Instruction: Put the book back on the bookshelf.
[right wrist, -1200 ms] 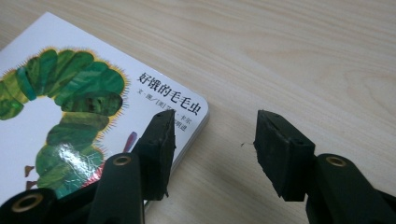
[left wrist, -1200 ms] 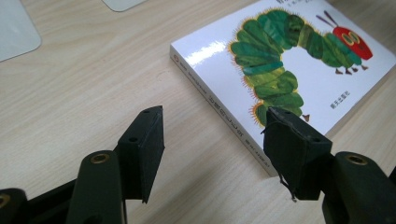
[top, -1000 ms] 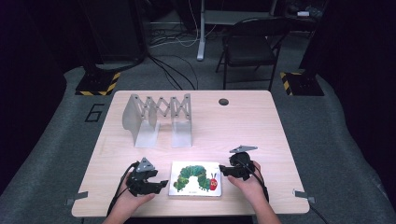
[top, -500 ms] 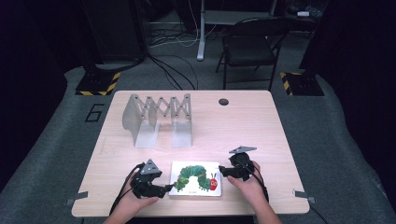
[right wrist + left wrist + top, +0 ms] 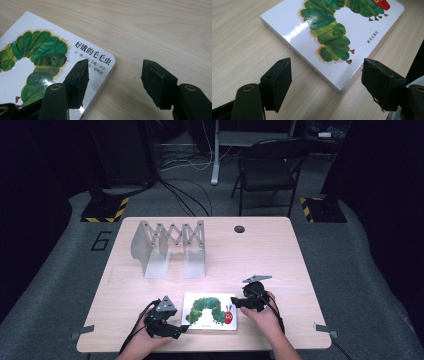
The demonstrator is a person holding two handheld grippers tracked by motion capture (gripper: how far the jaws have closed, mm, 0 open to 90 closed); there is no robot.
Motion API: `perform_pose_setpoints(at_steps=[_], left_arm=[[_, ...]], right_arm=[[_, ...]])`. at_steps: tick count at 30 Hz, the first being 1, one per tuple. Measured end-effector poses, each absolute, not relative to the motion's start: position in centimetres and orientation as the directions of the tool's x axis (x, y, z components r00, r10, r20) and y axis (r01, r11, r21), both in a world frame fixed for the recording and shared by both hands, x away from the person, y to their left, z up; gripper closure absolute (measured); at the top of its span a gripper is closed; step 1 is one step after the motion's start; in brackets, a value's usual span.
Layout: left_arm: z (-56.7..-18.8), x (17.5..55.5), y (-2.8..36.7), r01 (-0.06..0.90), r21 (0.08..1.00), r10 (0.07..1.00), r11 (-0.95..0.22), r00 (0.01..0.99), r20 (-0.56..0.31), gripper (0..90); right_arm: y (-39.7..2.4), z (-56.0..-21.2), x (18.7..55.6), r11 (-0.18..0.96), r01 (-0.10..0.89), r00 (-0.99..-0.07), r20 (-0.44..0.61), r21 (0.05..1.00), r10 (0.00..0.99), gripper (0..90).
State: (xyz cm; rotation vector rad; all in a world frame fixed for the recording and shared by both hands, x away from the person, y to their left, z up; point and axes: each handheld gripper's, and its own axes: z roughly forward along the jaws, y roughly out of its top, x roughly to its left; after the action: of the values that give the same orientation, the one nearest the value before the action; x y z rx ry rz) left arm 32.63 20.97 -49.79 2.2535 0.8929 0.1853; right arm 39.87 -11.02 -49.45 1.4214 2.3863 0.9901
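A white board book (image 5: 210,311) with a green caterpillar on its cover lies flat near the table's front edge. My left gripper (image 5: 181,329) sits at the book's near left corner. In the left gripper view its jaws have just been opening and stand wide; the left gripper (image 5: 327,72) is open, and the book's (image 5: 329,32) corner lies between the pads, untouched. My right gripper (image 5: 235,302) is at the book's right end. It too has just been opening. In the right gripper view the right gripper (image 5: 115,75) is open over the book's (image 5: 37,57) rounded corner, pads clear of it.
A grey metal expanding rack (image 5: 170,247) stands at the back left of the wooden table (image 5: 280,260). A round cable hole (image 5: 239,229) lies near the far edge. A black folding chair (image 5: 272,167) stands beyond the table.
Both hands stay at the book's two ends and the book lies where it was. From above, the jaws' spreading is too small to make out.
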Motion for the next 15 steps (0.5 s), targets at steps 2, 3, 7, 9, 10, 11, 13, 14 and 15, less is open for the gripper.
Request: perform_pose_setpoints(at_steps=[2,3,7,9,10,11,13,14,15], left_arm=[[-49.9,32.5,20.8,0.547,0.649,0.644,-0.529,0.757,-0.114,24.1],[-50.0,32.4,20.7,0.542,0.649,0.639,-0.534,0.761,-0.11,24.0],[-50.3,32.2,20.4,0.544,0.637,0.64,-0.546,0.761,-0.101,24.0],[-50.5,32.1,20.2,0.541,0.632,0.634,-0.555,0.767,-0.099,24.3],[-50.6,32.1,20.1,0.537,0.629,0.633,-0.562,0.769,-0.092,24.8],[-50.6,32.0,20.0,0.536,0.622,0.627,-0.57,0.773,-0.092,24.9],[-50.8,31.9,19.8,0.529,0.619,0.622,-0.581,0.779,-0.082,24.8],[-50.8,31.9,19.8,0.529,0.619,0.622,-0.581,0.779,-0.082,24.7],[-50.9,31.8,19.6,0.529,0.616,0.622,-0.584,0.779,-0.08,24.7]], right_arm=[[-10.7,-49.5,39.9,0.313,0.717,-0.516,0.173,0.622,0.839,38.9],[-10.5,-49.7,40.0,0.322,0.72,-0.52,0.172,0.614,0.836,38.9],[-10.1,-49.9,40.1,0.334,0.727,-0.526,0.173,0.6,0.833,38.9],[-9.9,-50.1,40.2,0.344,0.73,-0.529,0.17,0.591,0.831,38.9],[-9.7,-50.2,40.2,0.347,0.731,-0.532,0.173,0.587,0.829,38.9],[-9.7,-50.2,40.2,0.353,0.731,-0.537,0.173,0.584,0.826,38.8],[-9.5,-50.3,40.2,0.351,0.732,-0.54,0.181,0.584,0.822,38.8],[-9.5,-50.3,40.3,0.357,0.729,-0.545,0.179,0.583,0.819,38.8],[-9.5,-50.3,40.3,0.357,0.729,-0.545,0.179,0.583,0.819,38.8]])
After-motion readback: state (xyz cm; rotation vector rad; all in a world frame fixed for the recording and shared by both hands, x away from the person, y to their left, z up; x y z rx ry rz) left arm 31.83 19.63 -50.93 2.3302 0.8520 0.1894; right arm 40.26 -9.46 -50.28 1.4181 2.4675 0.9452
